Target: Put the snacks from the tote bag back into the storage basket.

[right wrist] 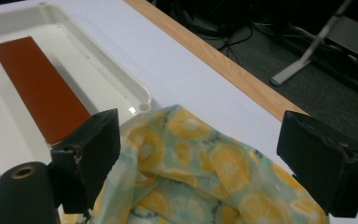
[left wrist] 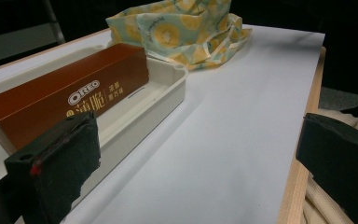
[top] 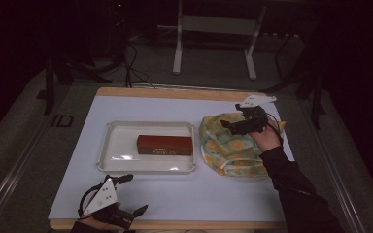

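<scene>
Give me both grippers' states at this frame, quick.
Left gripper: open, holding nothing, at the table's near edge.
Right gripper: open, holding nothing, jaws spread above the lemon-print cloth bag.

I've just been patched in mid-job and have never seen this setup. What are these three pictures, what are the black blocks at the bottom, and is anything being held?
A person holds a two-jaw gripper in each hand. The high view looks down on the table; the other two views ride on the grippers, and the black blocks are their own jaws. A white tray holds a brown Oreo box, with a lemon-print cloth beside it. The left gripper sits open at the near edge. The right gripper hovers open over the cloth. Neither holds anything.
</scene>
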Motion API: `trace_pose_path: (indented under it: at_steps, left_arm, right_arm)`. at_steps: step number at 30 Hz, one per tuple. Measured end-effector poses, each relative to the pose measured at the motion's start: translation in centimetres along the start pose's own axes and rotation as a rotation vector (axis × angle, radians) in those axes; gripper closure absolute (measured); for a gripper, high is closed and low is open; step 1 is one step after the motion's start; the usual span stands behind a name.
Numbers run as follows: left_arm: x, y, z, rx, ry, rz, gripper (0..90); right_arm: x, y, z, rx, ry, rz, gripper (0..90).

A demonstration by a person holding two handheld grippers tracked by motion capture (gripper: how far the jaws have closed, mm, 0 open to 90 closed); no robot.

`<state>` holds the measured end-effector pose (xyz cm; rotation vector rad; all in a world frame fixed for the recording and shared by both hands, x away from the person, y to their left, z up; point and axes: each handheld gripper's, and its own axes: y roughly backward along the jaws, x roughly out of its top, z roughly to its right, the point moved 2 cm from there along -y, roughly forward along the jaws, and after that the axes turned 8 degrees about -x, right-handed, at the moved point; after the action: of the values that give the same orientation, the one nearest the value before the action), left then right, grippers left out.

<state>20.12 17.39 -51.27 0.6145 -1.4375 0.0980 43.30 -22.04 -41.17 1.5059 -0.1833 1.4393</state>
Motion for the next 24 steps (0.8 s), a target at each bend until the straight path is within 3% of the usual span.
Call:
trace_pose_path:
  at_steps: [6, 10, 15, 17, 24]
  left_arm:
    - [0.0, -0.1, 0.1, -0.017, -0.015, -0.010, 0.0]
    - [0.0, -0.1, 0.1, -0.017, -0.014, -0.011, 0.0]
    - [0.0, -0.2, 0.2, -0.029, -0.015, -0.011, 0.0]
    - [0.0, -0.3, 0.2, -0.032, -0.015, -0.011, 0.0]
    - [0.0, -0.3, 0.2, -0.038, -0.019, -0.021, 0.0]
  right_arm:
    - [-2.3, 0.9, 0.0, -0.080, -0.064, 0.028, 13.5]
    - [-3.3, 1.4, 0.1, -0.107, -0.093, 0.044, 13.5]
    - [-4.7, 2.3, -0.1, -0.179, -0.121, 0.076, 13.5]
    - [-5.2, 2.6, -0.2, -0.193, -0.139, 0.100, 13.5]
    - [-7.3, 3.5, -0.5, -0.231, -0.151, 0.108, 13.4]
